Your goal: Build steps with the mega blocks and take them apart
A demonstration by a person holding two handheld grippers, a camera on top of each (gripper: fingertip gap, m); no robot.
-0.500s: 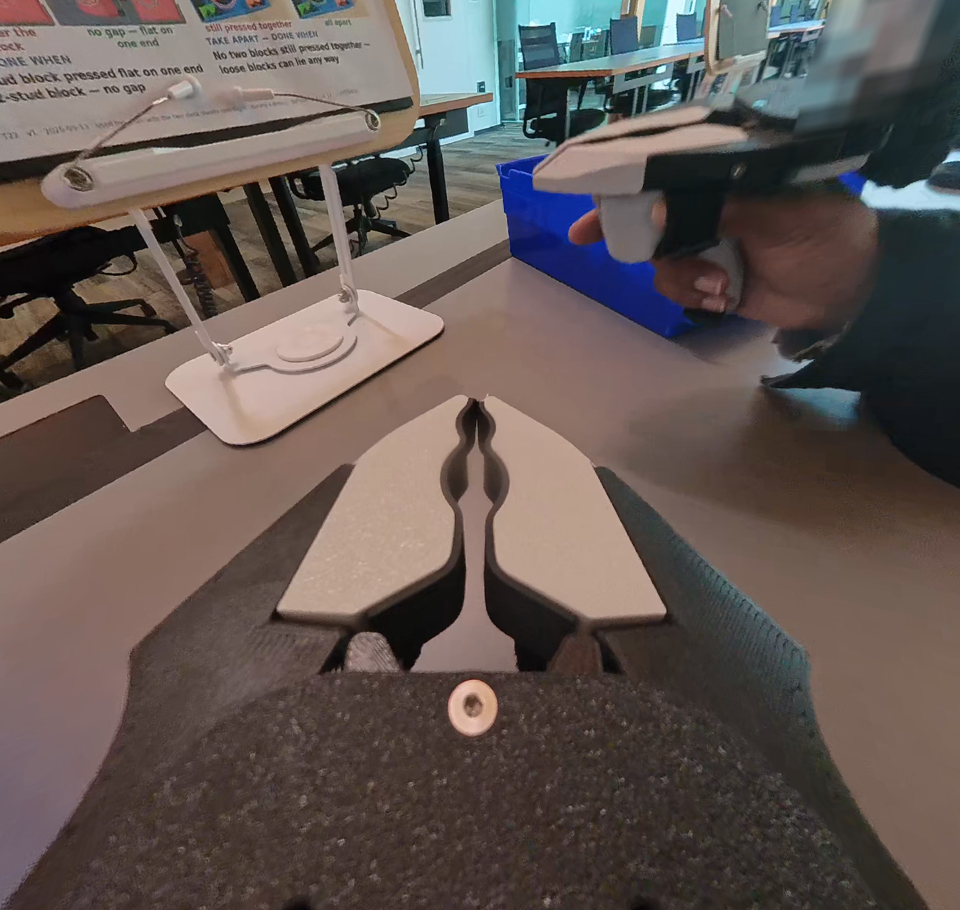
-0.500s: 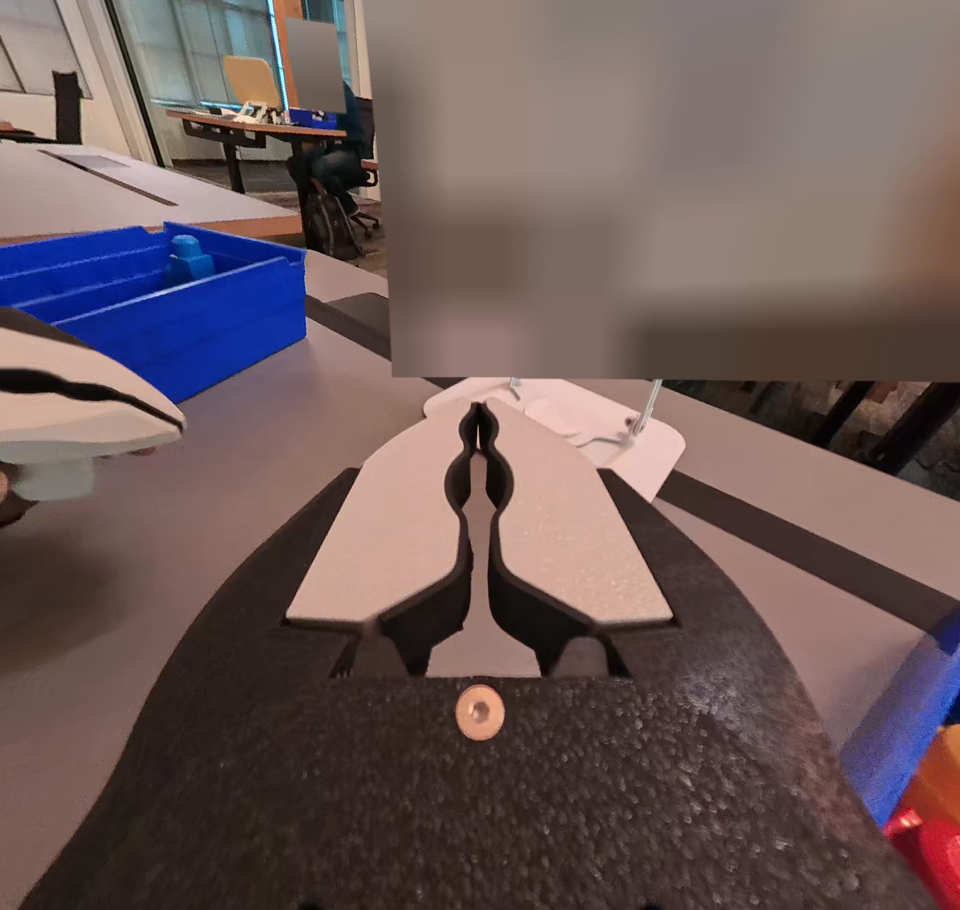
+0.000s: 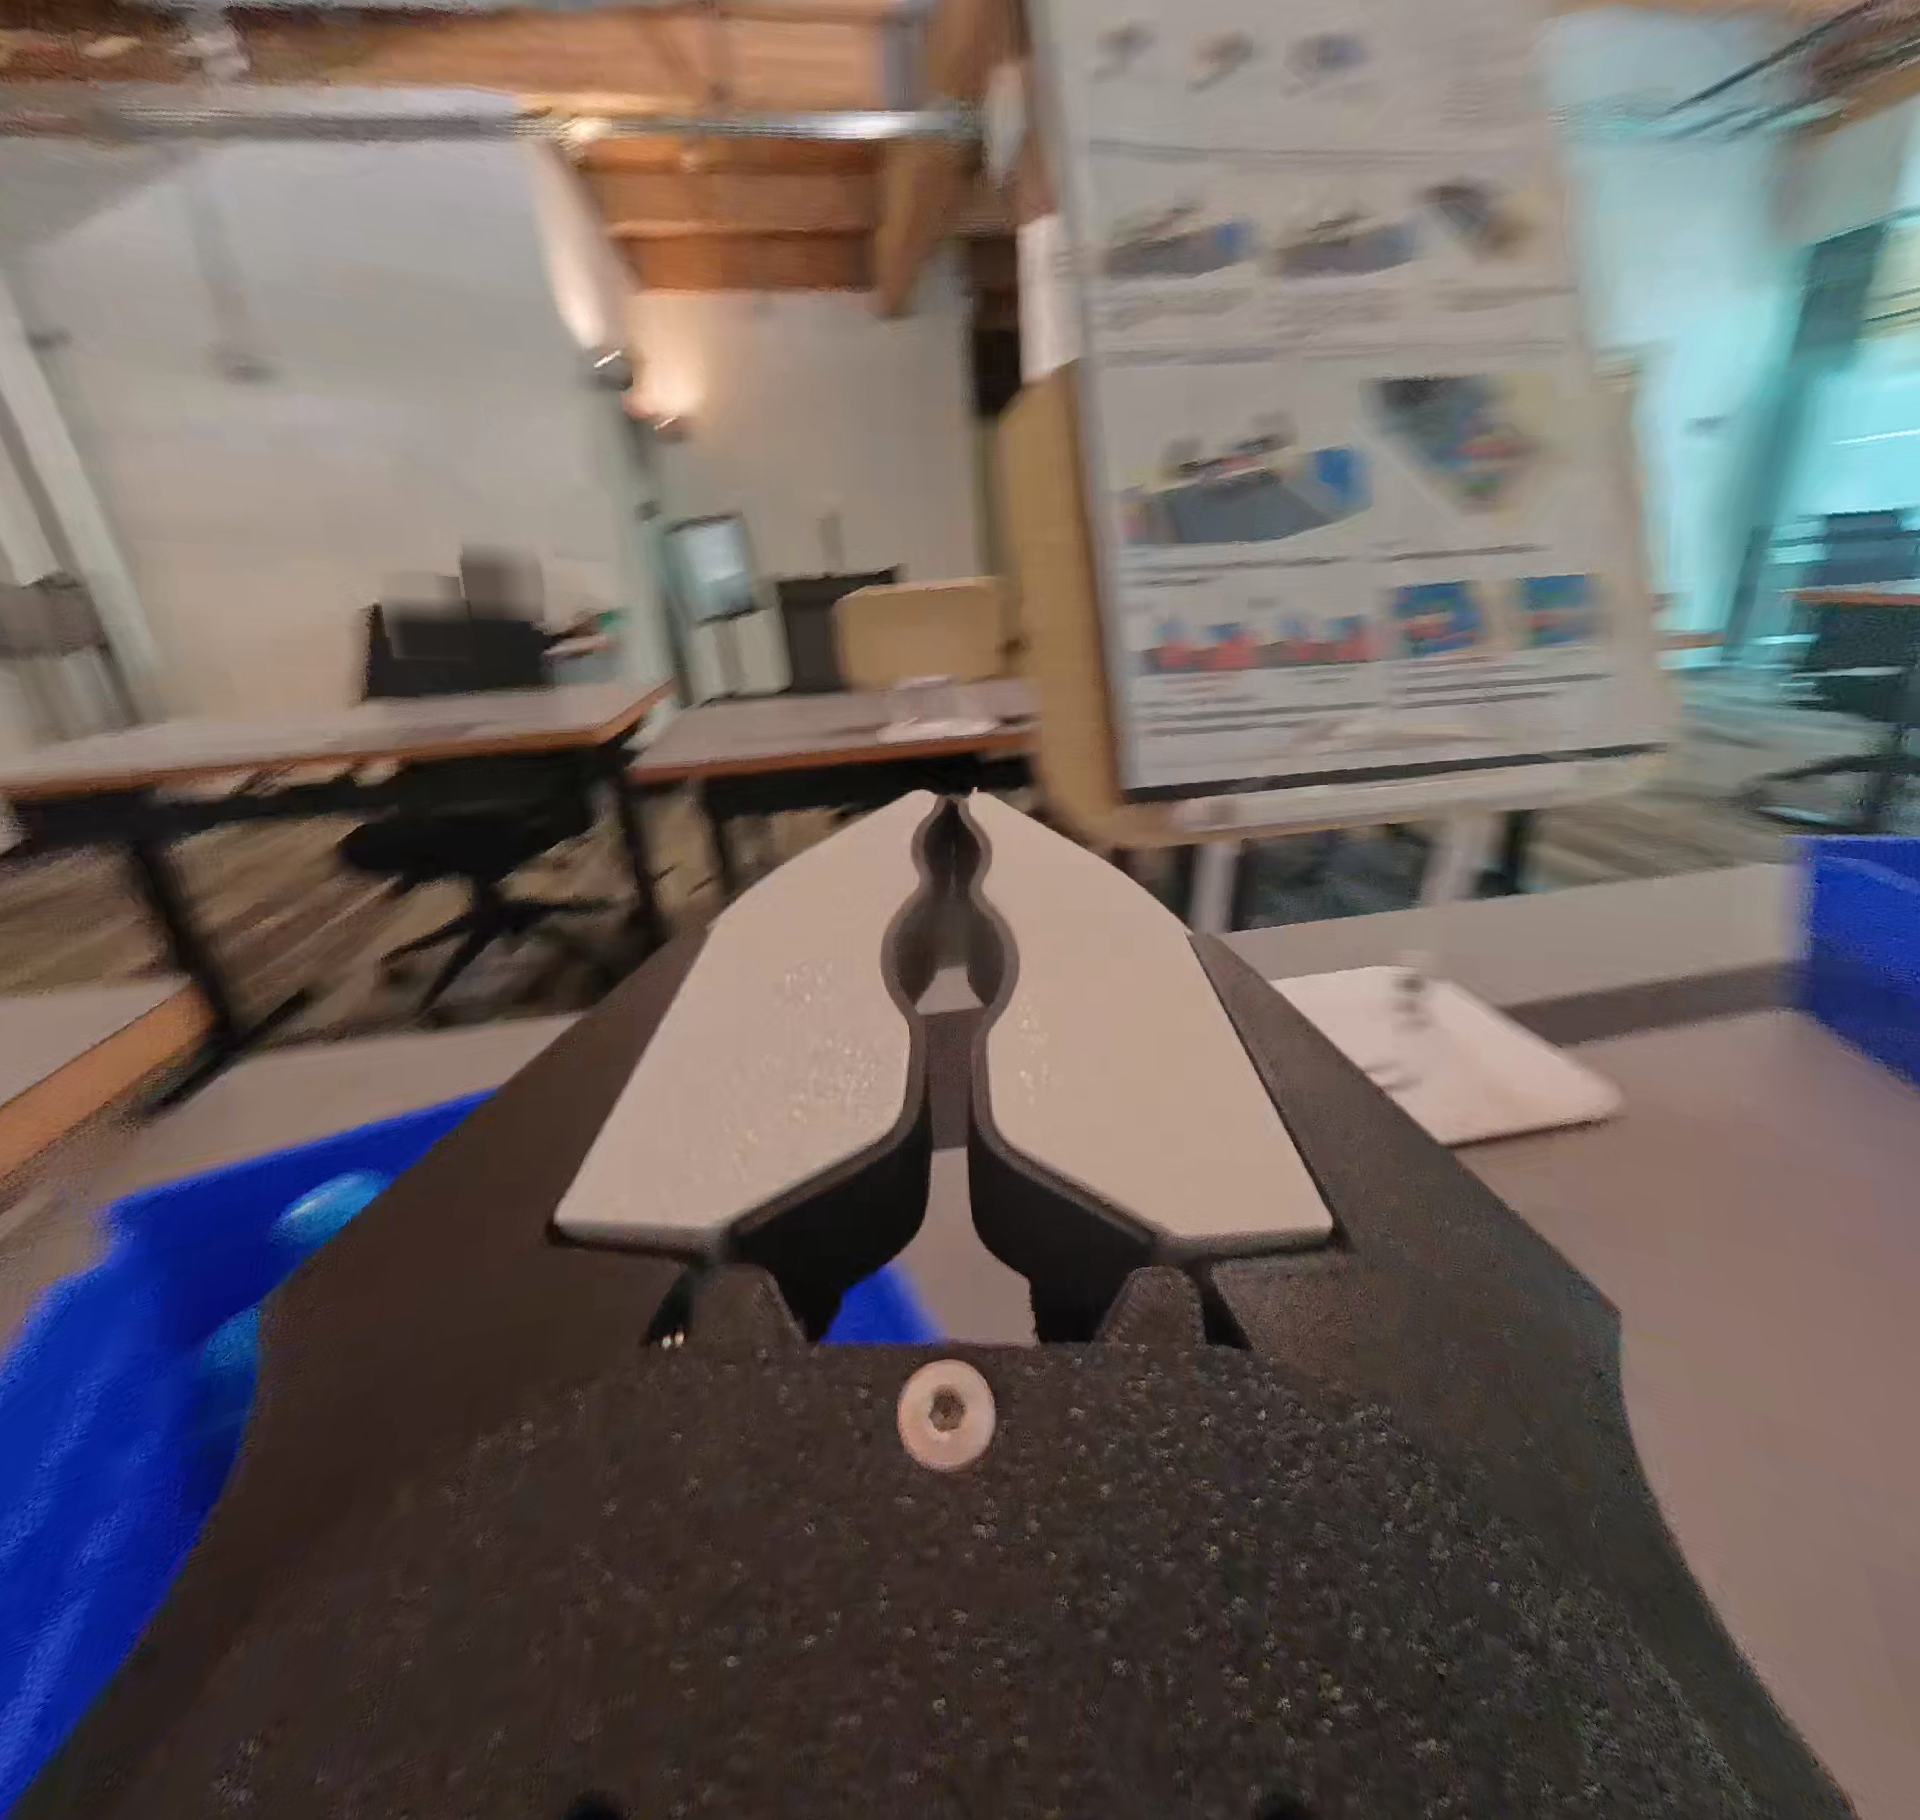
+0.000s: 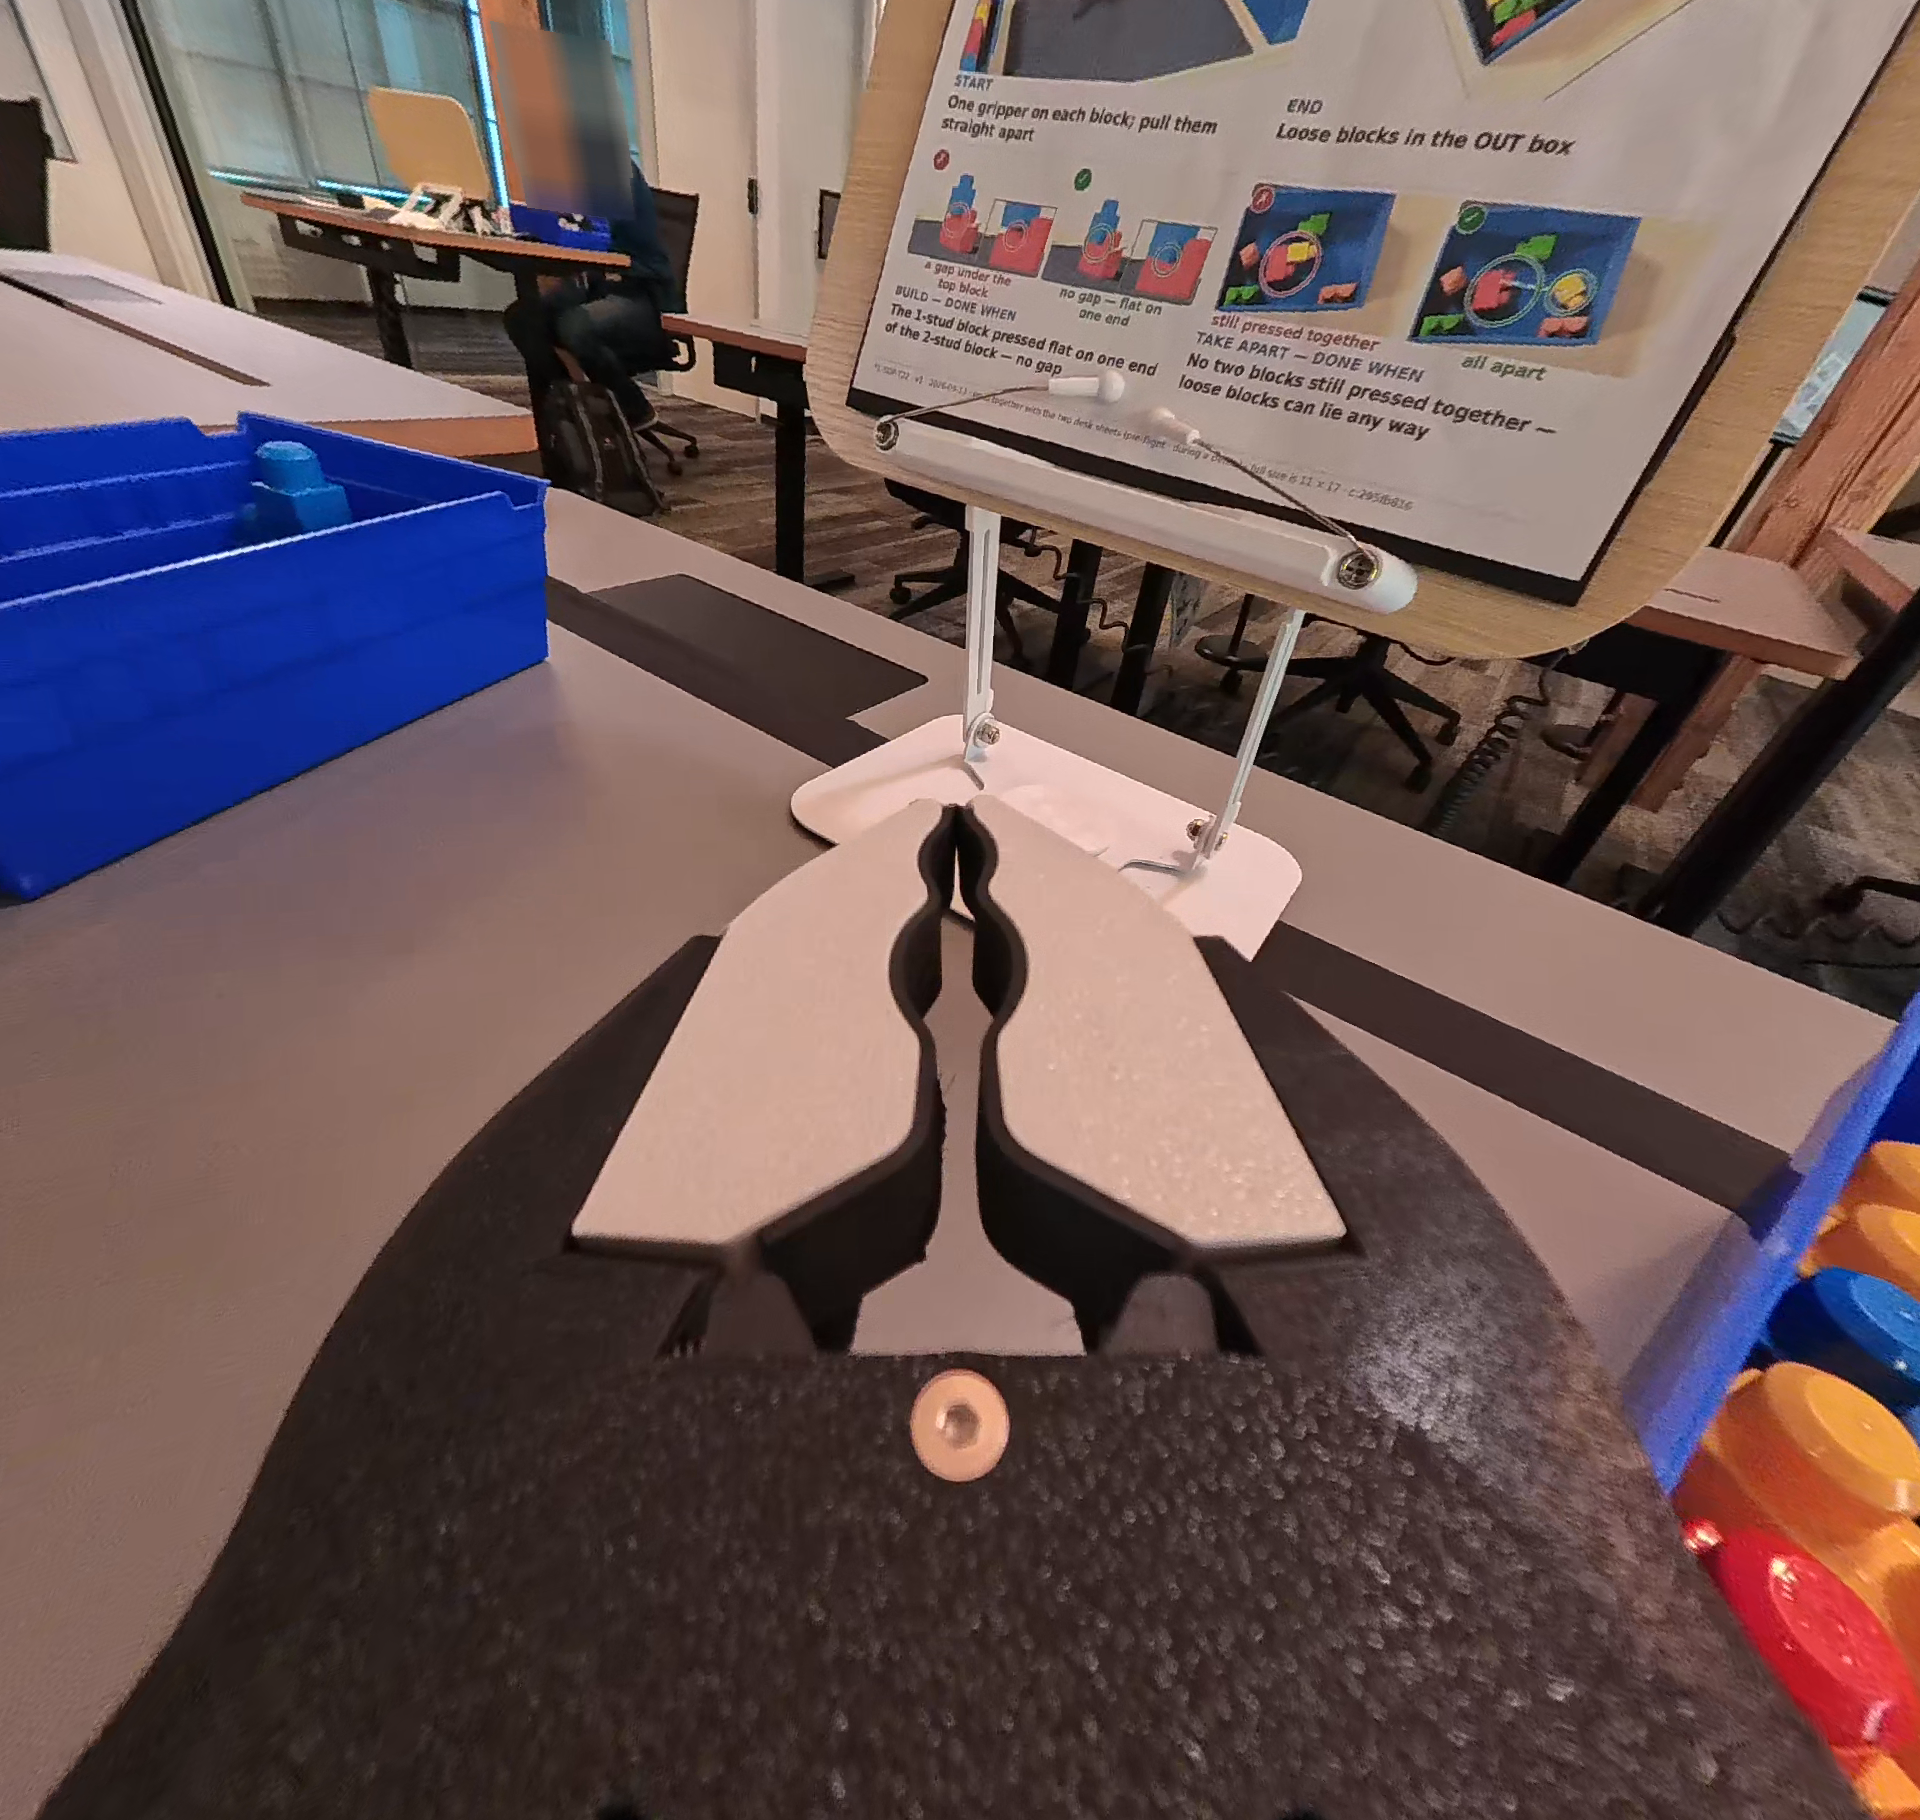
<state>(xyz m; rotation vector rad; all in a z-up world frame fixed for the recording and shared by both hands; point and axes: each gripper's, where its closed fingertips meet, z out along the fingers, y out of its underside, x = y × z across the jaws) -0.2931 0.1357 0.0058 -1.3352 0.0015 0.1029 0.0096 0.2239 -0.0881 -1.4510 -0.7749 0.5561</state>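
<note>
Left bin (image 4: 270,648): blue, on the grey table (image 4: 416,939) at about 10 o'clock from the right gripper, well apart from it; one blue block (image 4: 291,497) stands inside, near its back wall.
Left gripper (image 3: 951,820): jaws pressed together, nothing between them; it hangs over a blue bin (image 3: 94,1458) at its 7 o'clock, where a rounded blue stud (image 3: 327,1204) shows through heavy blur.
Instruction board (image 4: 1351,212): on a white stand (image 4: 1039,814) at 12 o'clock, just beyond the right fingertips.
Right gripper (image 4: 954,820): jaws closed tip to tip and empty, low over bare table.
Right bin (image 4: 1745,1282): blue wall at 4 o'clock, close beside the gripper body; orange blocks (image 4: 1808,1438), a blue one (image 4: 1860,1323) and a red block (image 4: 1808,1645) lie heaped inside, studs up or sideways.
Handling: the blocks look like hollow hard plastic, so probably light, stiff and smooth; likely to slip or twist if pinched on the rounded studs.
Where to grip: across two flat opposite side walls, low on the body, leaving the studs free for pressing on the next block.
Next need: either gripper must spread its jaws before it reaches into a bin.
</note>
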